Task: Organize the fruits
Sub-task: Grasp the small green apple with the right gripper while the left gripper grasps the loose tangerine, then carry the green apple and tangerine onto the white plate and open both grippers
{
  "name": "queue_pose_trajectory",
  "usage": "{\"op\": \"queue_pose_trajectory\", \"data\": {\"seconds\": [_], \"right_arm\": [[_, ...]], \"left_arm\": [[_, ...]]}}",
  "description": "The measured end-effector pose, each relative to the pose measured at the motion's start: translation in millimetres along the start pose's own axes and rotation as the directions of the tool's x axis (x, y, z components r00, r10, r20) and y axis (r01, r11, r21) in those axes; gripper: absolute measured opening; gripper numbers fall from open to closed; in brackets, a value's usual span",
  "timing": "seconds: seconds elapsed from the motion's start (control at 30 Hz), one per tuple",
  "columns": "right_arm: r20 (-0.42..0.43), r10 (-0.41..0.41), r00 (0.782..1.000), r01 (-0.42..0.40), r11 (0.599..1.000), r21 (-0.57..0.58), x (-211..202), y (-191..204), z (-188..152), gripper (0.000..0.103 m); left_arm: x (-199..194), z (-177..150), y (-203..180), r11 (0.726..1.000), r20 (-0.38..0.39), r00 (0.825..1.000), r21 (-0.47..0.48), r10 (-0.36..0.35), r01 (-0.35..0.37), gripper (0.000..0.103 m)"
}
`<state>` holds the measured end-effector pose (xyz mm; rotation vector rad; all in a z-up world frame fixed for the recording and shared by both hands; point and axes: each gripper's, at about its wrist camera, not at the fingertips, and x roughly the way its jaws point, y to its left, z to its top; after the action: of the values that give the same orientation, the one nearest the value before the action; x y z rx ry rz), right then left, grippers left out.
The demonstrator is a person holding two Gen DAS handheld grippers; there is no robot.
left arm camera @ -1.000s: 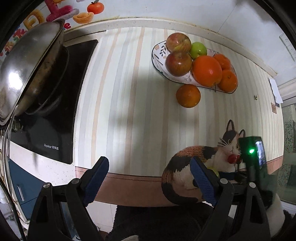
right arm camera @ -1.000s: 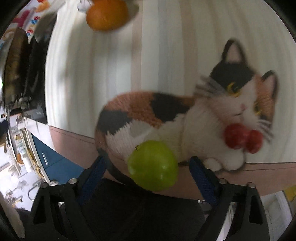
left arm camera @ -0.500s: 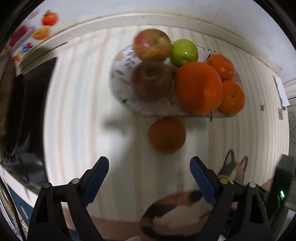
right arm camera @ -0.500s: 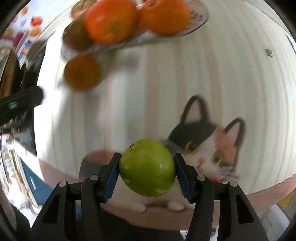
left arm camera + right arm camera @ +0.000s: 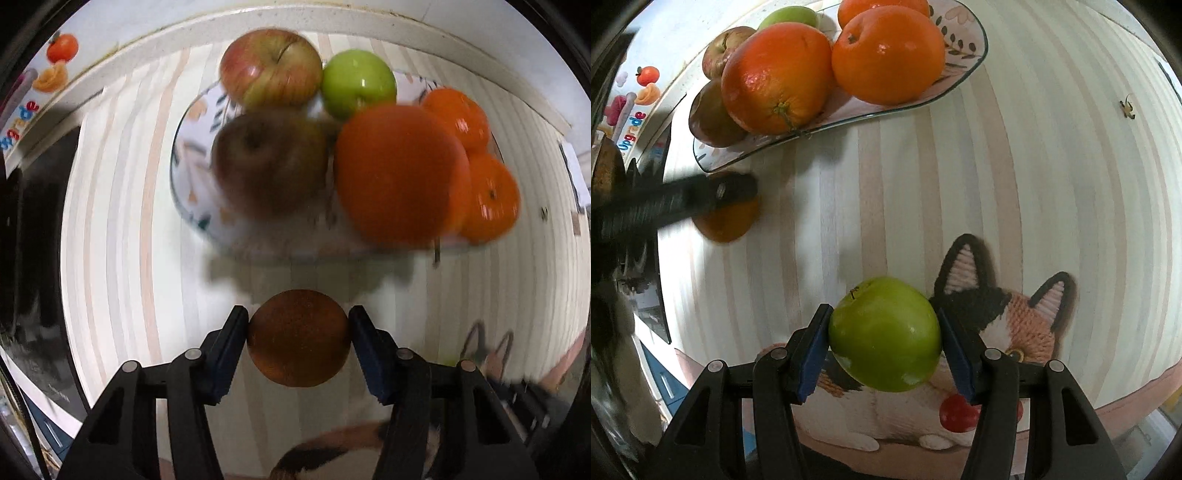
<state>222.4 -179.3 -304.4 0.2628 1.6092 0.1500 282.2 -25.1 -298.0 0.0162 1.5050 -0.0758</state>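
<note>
L hand-held gripper hides orange, plate blurred

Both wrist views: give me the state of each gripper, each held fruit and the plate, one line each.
left gripper: shut on small orange.
small orange: clamped between the pads.
right gripper: shut on green apple.
green apple: clamped, off the plate.
plate: loaded with apples and oranges.

striped counter, fruit plate, cat mat, orange
</note>
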Motion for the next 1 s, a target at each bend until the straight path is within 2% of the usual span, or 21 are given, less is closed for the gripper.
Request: {"op": "queue_pose_trajectory", "data": {"seconds": [0.23,0.3,0.4,0.57,0.63,0.67,0.8,1.0], "right_arm": [[-0.011,0.051,0.999,-0.051,0.999,-0.007,-5.5,-17.1,5.9,0.061],[-0.011,0.068,0.998,-0.068,0.998,-0.007,-10.0,-19.4,6.9,0.069],[0.000,0.072,0.997,-0.072,0.997,-0.013,-21.7,-21.2,8.2,0.074],[0.012,0.046,0.999,-0.045,0.998,-0.037,-26.2,-17.6,7.8,0.074],[0.022,0.066,0.998,-0.065,0.997,-0.045,-24.3,-15.8,6.1,0.066],[0.026,0.080,0.996,-0.079,0.996,-0.044,-23.8,-14.0,5.2,0.058],[0.048,0.041,0.998,-0.037,0.996,-0.077,-28.1,-4.3,5.6,0.058],[0.050,0.065,0.997,-0.062,0.996,-0.058,-32.0,-4.0,10.1,0.058]], "left_arm": [[3.1,-62.0,22.7,0.998,-0.050,0.999,-0.059,-0.014,0.011,0.054],[3.1,-72.2,25.2,0.997,-0.048,0.999,-0.077,-0.026,0.023,0.054],[3.8,-78.1,22.1,0.997,-0.042,0.999,-0.078,-0.025,0.022,0.054],[4.2,-77.6,14.3,0.997,-0.037,0.999,-0.068,-0.021,0.019,0.054],[3.4,-72.5,8.6,0.998,-0.039,0.999,-0.066,-0.023,0.021,0.054],[2.8,-70.1,5.2,0.998,-0.040,0.999,-0.064,-0.025,0.022,0.054],[-9.7,-59.0,3.8,0.997,-0.027,0.999,-0.063,-0.034,0.032,0.054],[-44.9,-36.2,17.2,0.991,0.032,0.996,-0.096,-0.085,0.088,0.054]]}}
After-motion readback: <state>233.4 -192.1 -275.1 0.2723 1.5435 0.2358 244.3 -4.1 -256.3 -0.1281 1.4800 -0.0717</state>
